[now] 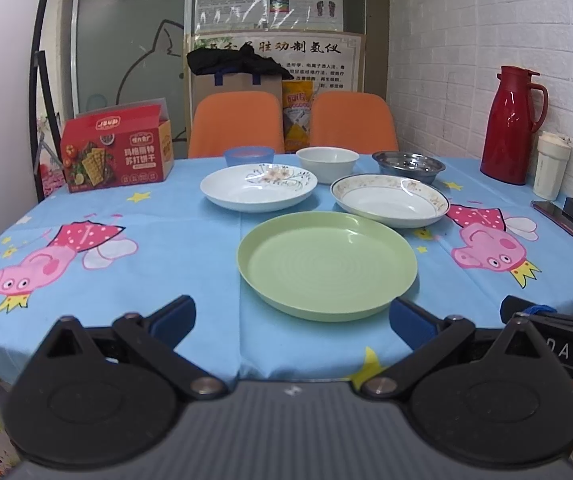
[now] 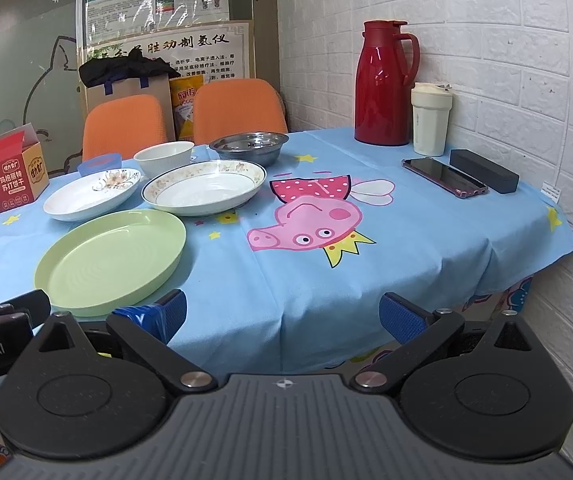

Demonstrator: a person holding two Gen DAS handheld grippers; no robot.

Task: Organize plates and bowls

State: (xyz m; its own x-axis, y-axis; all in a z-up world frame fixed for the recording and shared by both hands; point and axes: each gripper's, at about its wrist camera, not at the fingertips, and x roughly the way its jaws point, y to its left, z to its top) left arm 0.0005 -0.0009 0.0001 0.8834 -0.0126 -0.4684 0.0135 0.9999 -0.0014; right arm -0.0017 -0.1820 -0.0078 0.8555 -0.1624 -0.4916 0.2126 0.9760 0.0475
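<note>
**Stacking not yet begun; both grippers standing off, wide apart and empty**

The round pale-green plastic plate (image 1: 327,265) is lying nearest the front edge of the bench (image 2: 426,256), apart from the rest. Behind it are sitting the white floral-patterned ceramic plate (image 1: 258,186) on the left and the white gold-rimmed ceramic plate (image 1: 389,199) on the right, close together. Further back are standing a small blue plastic bowl (image 1: 248,156), a white ceramic bowl (image 1: 327,164) and a shiny steel bowl (image 1: 408,166). Nothing is nested yet.

The left gripper (image 1: 292,320) is hovering just short of the green plate, its jaws spread wide and holding nothing. The right gripper (image 2: 282,312) is waiting beside it, likewise wide and empty.

Judgement: the opening step is in hand. The next move is calling for a rim grasp on one plate, lifted level and set inside another, without nudging its neighbours.
</note>
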